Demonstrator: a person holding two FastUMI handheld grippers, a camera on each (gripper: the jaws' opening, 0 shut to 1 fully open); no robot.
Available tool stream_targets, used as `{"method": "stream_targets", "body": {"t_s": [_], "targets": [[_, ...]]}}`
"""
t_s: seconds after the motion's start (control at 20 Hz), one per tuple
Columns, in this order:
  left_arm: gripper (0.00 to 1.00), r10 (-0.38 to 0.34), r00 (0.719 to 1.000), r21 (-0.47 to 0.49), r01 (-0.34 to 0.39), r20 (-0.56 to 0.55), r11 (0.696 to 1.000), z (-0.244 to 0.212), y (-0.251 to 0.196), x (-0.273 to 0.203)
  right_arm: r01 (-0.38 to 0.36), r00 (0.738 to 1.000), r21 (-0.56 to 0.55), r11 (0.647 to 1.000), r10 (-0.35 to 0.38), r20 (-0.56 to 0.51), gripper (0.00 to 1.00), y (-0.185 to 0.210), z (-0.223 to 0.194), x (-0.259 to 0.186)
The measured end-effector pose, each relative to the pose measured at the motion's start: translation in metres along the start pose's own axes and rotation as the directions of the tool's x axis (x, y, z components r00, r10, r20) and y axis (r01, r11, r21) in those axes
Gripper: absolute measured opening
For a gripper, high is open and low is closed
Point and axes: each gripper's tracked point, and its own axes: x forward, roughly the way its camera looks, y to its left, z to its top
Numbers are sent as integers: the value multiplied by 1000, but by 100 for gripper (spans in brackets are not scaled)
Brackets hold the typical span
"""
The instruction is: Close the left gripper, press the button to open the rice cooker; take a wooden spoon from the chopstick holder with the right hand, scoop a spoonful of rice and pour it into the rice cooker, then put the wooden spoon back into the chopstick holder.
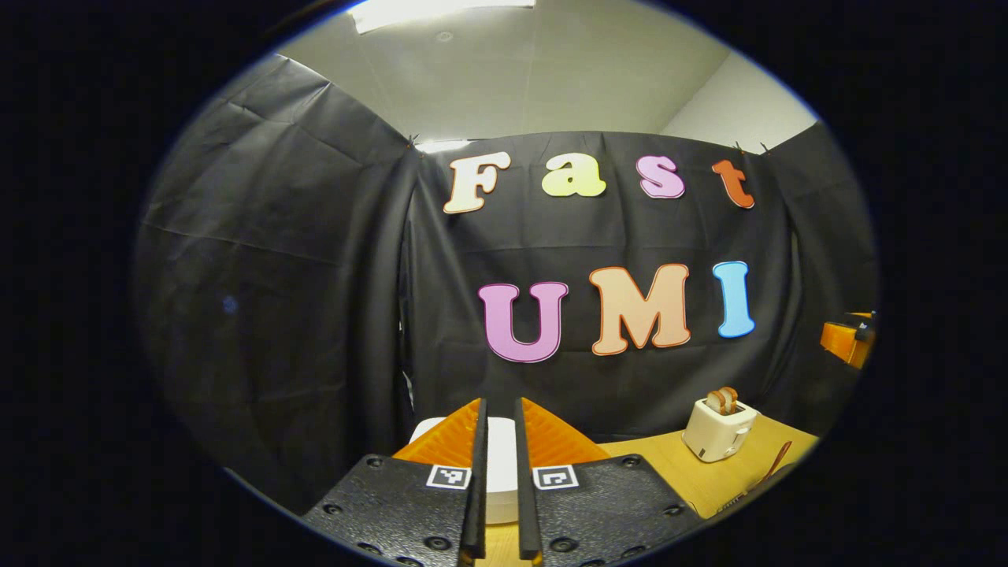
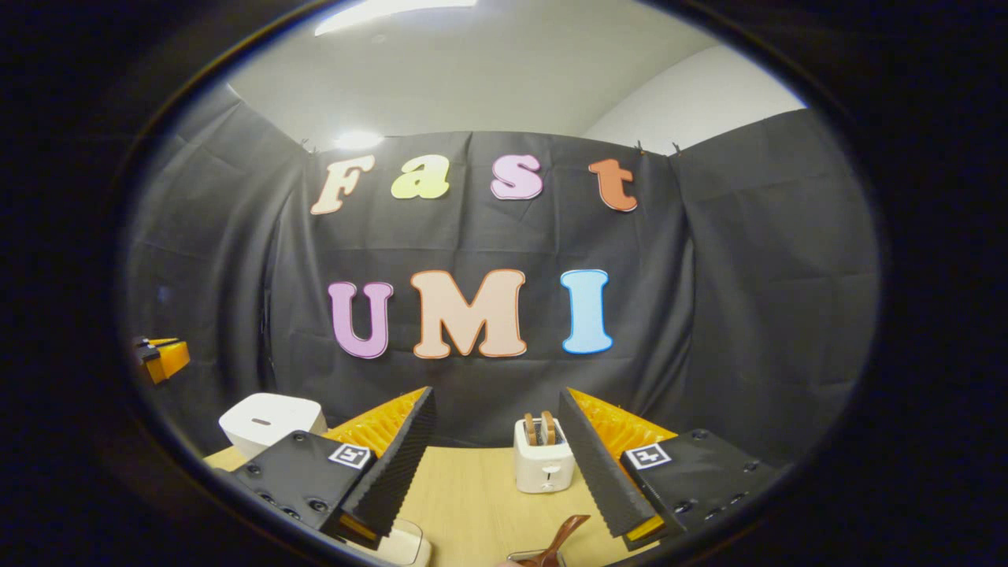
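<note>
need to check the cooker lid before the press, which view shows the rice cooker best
The right gripper view: the white rice cooker sits at lower left with its closed lid in the open, only its lower front hidden by a finger. In the left gripper view, the rice cooker is mostly hidden behind the nearly shut fingers.

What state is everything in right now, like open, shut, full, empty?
Left claw: fingers nearly together, a narrow gap, holding nothing.
Right claw: wide open, empty.
Rice cooker: lid down, closed.
Toaster: upright, two slices of bread sticking out of the slots.
Wooden spoon: untouched, handle leaning up at the bottom edge; its holder is too cut off to judge.
</note>
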Motion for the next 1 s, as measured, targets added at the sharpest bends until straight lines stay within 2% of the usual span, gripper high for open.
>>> {"method": "stream_targets", "body": {"t_s": [0.2, 0.25, 0.35, 0.55, 0.6, 0.7, 0.75, 0.85, 1.0], "targets": [[2, 5, 1000, -16, -5, -6, 1000, -7, 12, 14, 4, 1000, -6, 1000, -4, -3, 96, 0, -1, 1], [0, -1, 1000, -30, 1, -16, 1000, -10, 13, 18, 5, 1000, -7, 1000, -5, -4, 100, 0, -1, 1], [0, -20, 999, -56, 18, -40, 998, -20, 17, 28, 12, 1000, -12, 1000, -12, -4, 96, -1, 0, -1], [0, -17, 996, -68, 11, -88, 998, -42, 33, 53, 30, 1000, -26, 999, -30, -3, 96, -4, 0, -6], [0, -21, 994, -78, 13, -103, 997, -48, 35, 60, 36, 999, -30, 999, -36, -4, 100, -5, 0, -7], [0, -31, 991, -89, 20, -129, 996, -62, 38, 72, 49, 999, -39, 998, -50, -6, 100, -7, 1, -10], [0, -31, 989, -89, 18, -146, 996, -70, 39, 78, 56, 998, -43, 997, -57, -8, 96, -8, 1, -11], [0, -46, 984, -104, 28, -172, 994, -85, 37, 88, 66, 998, -48, 997, -66, 1, 96, -8, 5, -15], [0, -61, 977, -117, 37, -204, 992, -108, 35, 106, 85, 996, -68, 994, -84, 12, 100, -11, 8, -19]]}}
